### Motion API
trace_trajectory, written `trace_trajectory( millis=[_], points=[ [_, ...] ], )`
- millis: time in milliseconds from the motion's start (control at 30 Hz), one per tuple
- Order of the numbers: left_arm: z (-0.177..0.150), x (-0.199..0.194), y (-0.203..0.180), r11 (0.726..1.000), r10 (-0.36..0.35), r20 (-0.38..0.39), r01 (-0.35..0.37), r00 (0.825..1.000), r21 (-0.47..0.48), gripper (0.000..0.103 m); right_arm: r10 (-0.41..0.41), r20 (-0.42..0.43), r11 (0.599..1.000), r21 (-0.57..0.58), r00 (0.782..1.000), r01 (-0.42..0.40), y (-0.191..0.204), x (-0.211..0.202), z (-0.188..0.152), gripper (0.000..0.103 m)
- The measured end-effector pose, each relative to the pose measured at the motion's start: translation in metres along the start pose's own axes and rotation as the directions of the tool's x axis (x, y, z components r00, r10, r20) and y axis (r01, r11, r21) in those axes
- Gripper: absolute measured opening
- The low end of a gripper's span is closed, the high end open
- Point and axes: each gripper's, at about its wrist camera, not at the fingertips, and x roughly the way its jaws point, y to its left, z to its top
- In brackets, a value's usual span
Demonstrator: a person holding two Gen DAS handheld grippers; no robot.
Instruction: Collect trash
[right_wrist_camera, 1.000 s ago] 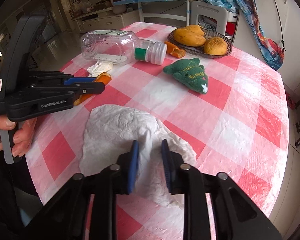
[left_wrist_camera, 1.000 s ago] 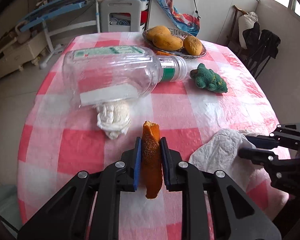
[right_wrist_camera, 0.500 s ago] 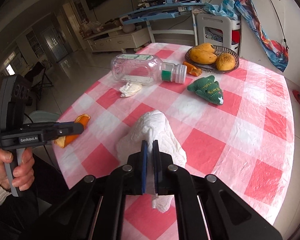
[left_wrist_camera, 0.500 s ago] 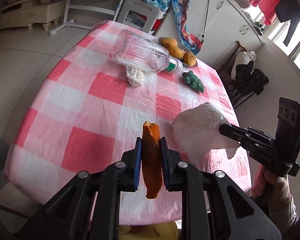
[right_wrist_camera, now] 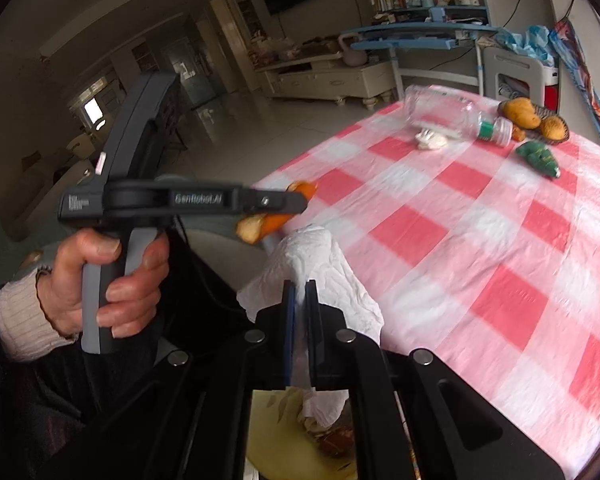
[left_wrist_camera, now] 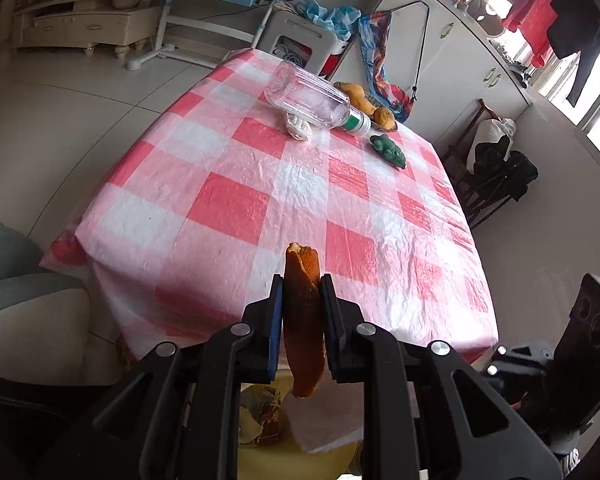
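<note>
Trash rides in both tools: our left gripper (left_wrist_camera: 302, 312) pinches orange peel (left_wrist_camera: 303, 320), our right gripper (right_wrist_camera: 299, 332) clamps crumpled tissue (right_wrist_camera: 316, 264), poised above the yellow bin (right_wrist_camera: 276, 432) at six o'clock for dropping.

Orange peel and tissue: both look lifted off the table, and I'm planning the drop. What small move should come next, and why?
Probably lower both a little and open the jaws. The left gripper clamps the orange peel, the right gripper the white tissue, both past the table edge. A yellow bin already holding scraps shows directly below.
</note>
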Motion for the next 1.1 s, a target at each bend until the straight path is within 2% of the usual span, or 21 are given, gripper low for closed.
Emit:
trace_trajectory(
  millis=[100,167,267,300,333,433,533,600,667,700,733,833,900,1100],
  points=[
    [-0.012,-0.007,-0.004,1.0,-0.005,-0.005,0.005,1.0,0.014,0.018,0.0,-0.121,1.0,-0.029,0.993,-0.004,0.014,0.024,-0.016,0.006],
    [-0.018,-0.01,-0.006,1.0,-0.007,-0.011,0.007,1.0,0.028,0.018,0.003,-0.208,0.999,-0.032,0.978,-0.01,0.018,0.041,-0.024,0.006],
    [-0.028,-0.014,-0.008,0.999,-0.008,-0.02,0.008,1.0,0.037,0.018,-0.071,-0.26,0.997,-0.054,0.963,0.059,0.022,0.054,-0.032,0.007],
    [-0.031,-0.015,-0.008,0.999,-0.007,-0.024,0.008,1.0,0.036,0.018,-0.082,-0.249,0.996,-0.041,0.965,0.074,0.019,0.052,-0.032,0.008],
    [-0.034,-0.016,-0.007,0.999,-0.005,-0.028,0.006,1.0,0.035,0.018,-0.099,-0.223,0.995,-0.021,0.97,0.097,0.016,0.047,-0.03,0.015],
    [-0.043,-0.018,-0.007,0.999,0.001,-0.04,0.0,0.999,0.035,0.018,-0.185,-0.093,0.98,0.06,0.978,0.191,0.001,0.022,-0.023,0.054],
    [-0.055,-0.018,-0.013,0.998,0.011,-0.069,-0.007,0.998,0.056,0.018,-0.217,0.024,0.963,0.171,0.976,0.21,-0.017,-0.002,-0.019,0.055],
    [-0.066,-0.012,-0.02,0.996,0.018,-0.122,-0.007,0.992,0.092,0.018,-0.23,0.074,0.952,0.226,0.97,0.208,-0.026,-0.012,-0.019,0.055],
    [-0.079,-0.005,-0.028,0.99,0.03,-0.187,-0.004,0.982,0.138,0.022,-0.241,0.112,0.943,0.262,0.964,0.205,-0.032,-0.019,-0.019,0.055],
    [-0.084,-0.004,-0.03,0.988,0.044,-0.194,-0.014,0.98,0.153,0.029,-0.245,0.123,0.939,0.275,0.962,0.204,-0.033,-0.021,-0.018,0.056],
    [-0.086,-0.005,-0.032,0.986,0.055,-0.186,-0.025,0.981,0.164,0.037,-0.249,0.131,0.936,0.285,0.96,0.204,-0.035,-0.022,-0.017,0.056],
    [-0.083,-0.016,-0.03,0.988,0.053,-0.137,-0.032,0.989,0.148,0.05,-0.265,0.144,0.931,0.297,0.954,0.213,-0.036,-0.024,-0.016,0.057],
    [-0.08,-0.022,-0.022,0.992,0.059,-0.105,-0.047,0.993,0.113,0.055,-0.278,0.148,0.929,0.293,0.949,0.226,-0.032,-0.027,-0.016,0.059],
    [-0.068,-0.031,-0.002,0.994,0.112,-0.026,-0.111,0.993,0.022,0.061,-0.3,0.144,0.926,0.281,0.943,0.251,-0.028,-0.026,-0.019,0.062]
  ],
)
